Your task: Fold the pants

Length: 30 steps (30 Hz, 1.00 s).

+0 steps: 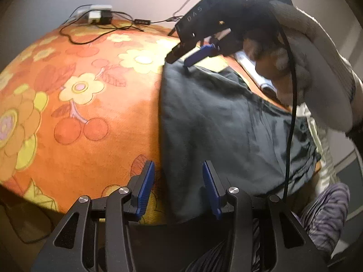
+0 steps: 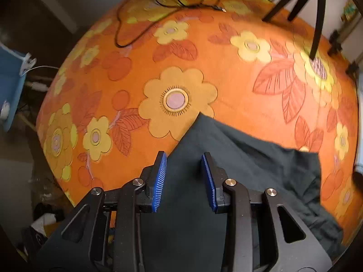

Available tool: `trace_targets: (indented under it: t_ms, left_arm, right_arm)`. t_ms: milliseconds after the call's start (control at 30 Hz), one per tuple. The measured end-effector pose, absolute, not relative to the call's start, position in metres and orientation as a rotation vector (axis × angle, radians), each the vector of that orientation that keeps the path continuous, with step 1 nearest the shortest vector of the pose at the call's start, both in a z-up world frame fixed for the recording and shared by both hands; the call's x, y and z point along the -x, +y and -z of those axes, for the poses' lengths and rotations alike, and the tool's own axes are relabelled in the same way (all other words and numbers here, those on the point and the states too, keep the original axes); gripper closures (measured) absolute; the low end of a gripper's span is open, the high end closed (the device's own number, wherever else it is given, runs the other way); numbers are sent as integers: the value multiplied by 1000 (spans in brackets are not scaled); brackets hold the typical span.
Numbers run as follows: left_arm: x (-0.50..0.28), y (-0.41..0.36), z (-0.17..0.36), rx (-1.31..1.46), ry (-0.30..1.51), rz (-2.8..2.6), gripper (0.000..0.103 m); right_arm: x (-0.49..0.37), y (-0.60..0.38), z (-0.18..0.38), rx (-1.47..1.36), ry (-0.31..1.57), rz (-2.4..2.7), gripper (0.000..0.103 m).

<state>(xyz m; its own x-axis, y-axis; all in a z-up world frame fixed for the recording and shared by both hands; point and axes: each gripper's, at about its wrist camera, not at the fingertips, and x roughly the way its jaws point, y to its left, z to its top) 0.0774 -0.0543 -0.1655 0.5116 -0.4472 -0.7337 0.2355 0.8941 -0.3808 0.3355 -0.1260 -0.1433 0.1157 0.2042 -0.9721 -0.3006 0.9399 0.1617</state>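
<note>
While both grippers hang open and empty, dark pants (image 1: 222, 122) lie bunched on the floral tablecloth (image 1: 86, 104).
Left gripper (image 1: 179, 188): jaws spread at the near hem. Right gripper (image 2: 183, 176): jaws apart over the far corner. Cloth looks light, limp, wrinkle-prone; pinch corners or hems. No containers visible.

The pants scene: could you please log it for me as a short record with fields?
garment: dark pants, lying partly folded on the table
surface: orange floral tablecloth
left gripper: open, at the near edge of the pants, nothing held
right gripper: open, over the far corner of the pants
background: charger and cables at the far table edge; tripod leg standing on the cloth
</note>
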Motion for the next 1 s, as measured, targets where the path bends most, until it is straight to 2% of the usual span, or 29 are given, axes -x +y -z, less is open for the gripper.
trace_targets:
  t_ms: [100, 167, 267, 533, 567, 600, 667, 733, 767, 800, 1000]
  left_arm:
    - [-77, -52, 166, 296, 940, 432, 89]
    - [-75, -55, 164, 306, 919, 446, 93]
    - [-68, -62, 156, 294, 875, 470, 94]
    - [-60, -85, 146, 170, 819, 482, 94]
    - [-60, -86, 147, 160, 823, 480, 94]
    - [-59, -87, 148, 150, 826, 473, 94]
    - [-59, -85, 150, 143, 835, 455, 91]
    - [-60, -82, 152, 159, 847, 441, 73]
    - [-61, -80, 152, 173, 852, 441, 61]
    - [-62, -79, 152, 185, 854, 438, 58]
    - [-77, -71, 162, 270, 913, 423, 56]
  right_arm:
    - [-334, -121, 150, 74, 1426, -337, 69]
    - [-335, -117, 155, 90, 1438, -313, 64]
    - [-333, -107, 161, 127, 1458, -287, 61]
    - [-322, -86, 174, 265, 1491, -245, 60]
    - [-321, -86, 175, 263, 1495, -243, 64]
    - [-321, -87, 175, 259, 1495, -236, 74]
    - [-321, -90, 176, 237, 1502, -229, 83]
    - [-321, -95, 174, 207, 1502, -235, 90]
    - [-321, -97, 172, 200, 1498, -239, 93]
    - [-320, -100, 169, 187, 1495, -243, 95]
    - [-321, -117, 150, 121, 1454, -274, 98]
